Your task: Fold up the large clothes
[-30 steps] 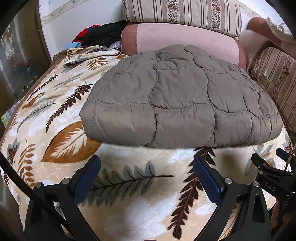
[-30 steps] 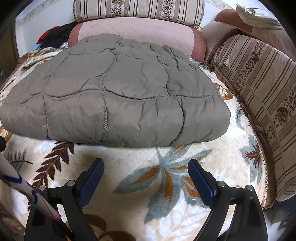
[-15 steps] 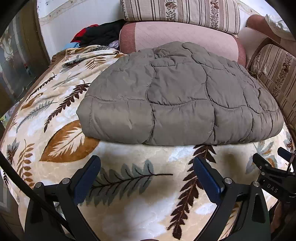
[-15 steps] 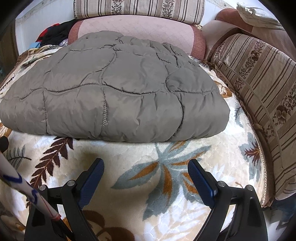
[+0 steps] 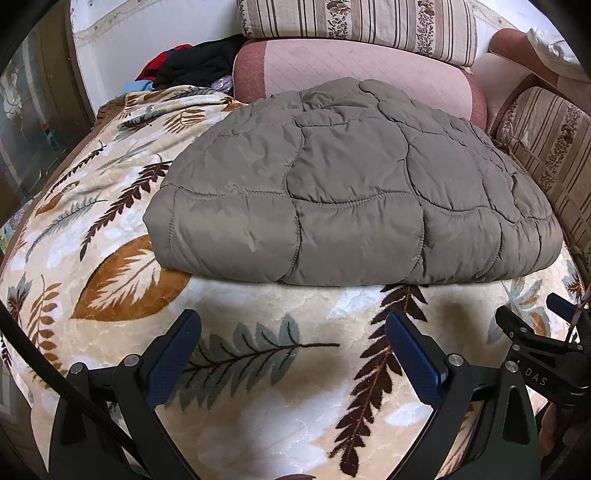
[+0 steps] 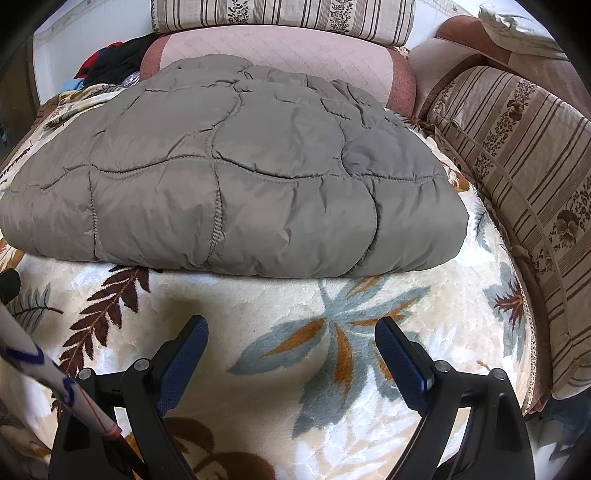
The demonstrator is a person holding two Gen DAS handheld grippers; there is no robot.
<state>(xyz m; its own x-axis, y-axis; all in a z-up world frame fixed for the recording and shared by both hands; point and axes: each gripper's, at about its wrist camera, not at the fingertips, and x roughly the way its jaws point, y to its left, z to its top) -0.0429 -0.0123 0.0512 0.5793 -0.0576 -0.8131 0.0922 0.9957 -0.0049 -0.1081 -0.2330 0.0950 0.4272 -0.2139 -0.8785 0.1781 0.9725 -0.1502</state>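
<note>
Left tool: jaws spread wide, nothing between the blue pads. It hovers over the leaf-patterned blanket, short of the garment's near edge. The right tool is partly visible at the right margin of the left view, beside the left one.

Right tool: jaws likewise wide apart and empty, blue pads over the blanket, clear of the garment.

The quilted jacket, grey-brown, lies folded into a thick rectangular bundle on the blanket, directly ahead of both tools. Its near folded edge faces them; its far edge reaches the pink cushion. Neither tool touches it.

A striped bolster sits atop the pink cushion. A striped cushion lines the jacket's right side. Dark and red clothes are heaped at the far left corner.
</note>
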